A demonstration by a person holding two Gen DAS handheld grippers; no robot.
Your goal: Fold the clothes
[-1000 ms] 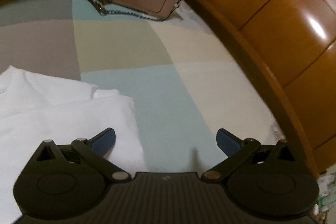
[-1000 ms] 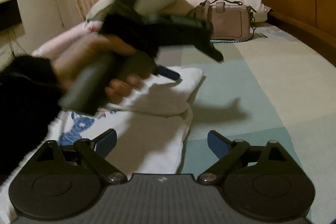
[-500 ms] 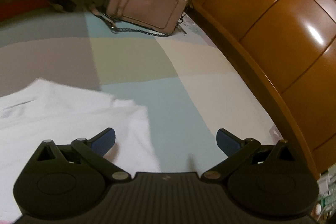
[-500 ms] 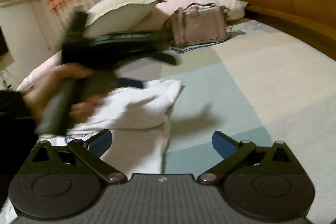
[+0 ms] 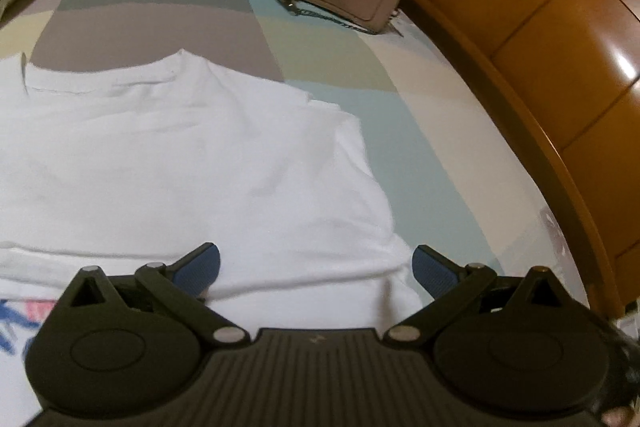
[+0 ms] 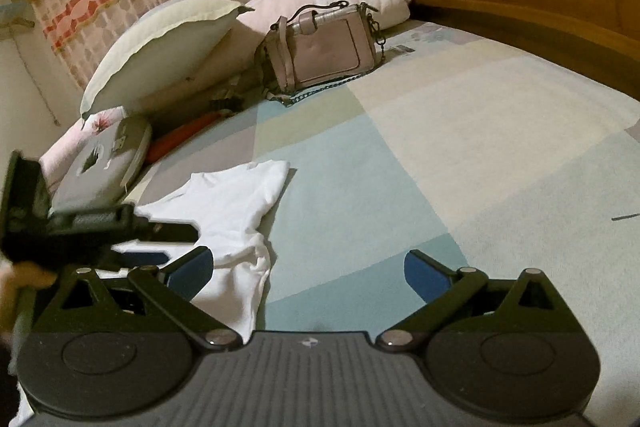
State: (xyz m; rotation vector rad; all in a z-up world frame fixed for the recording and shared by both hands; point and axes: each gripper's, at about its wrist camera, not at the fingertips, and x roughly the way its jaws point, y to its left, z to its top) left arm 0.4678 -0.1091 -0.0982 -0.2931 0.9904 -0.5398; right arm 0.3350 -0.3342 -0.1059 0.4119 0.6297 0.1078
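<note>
Jaws spread wide and empty, the left gripper hangs low over a white T-shirt lying on the patchwork bedspread; the right gripper, equally open, hovers beside it. Beyond, a pink handbag rests against pillows.

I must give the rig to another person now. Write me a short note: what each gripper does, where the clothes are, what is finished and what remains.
Left gripper: open, empty, over the white T-shirt.
Right gripper: open, empty, at the shirt's edge, partly over the bedsheet.
The shirt lies on the bed with a sleeve folded in, it seems; printed part toward the near end.
The pink handbag stands far from the work.
Left to do: the remaining folds. Nothing is gripped.
</note>
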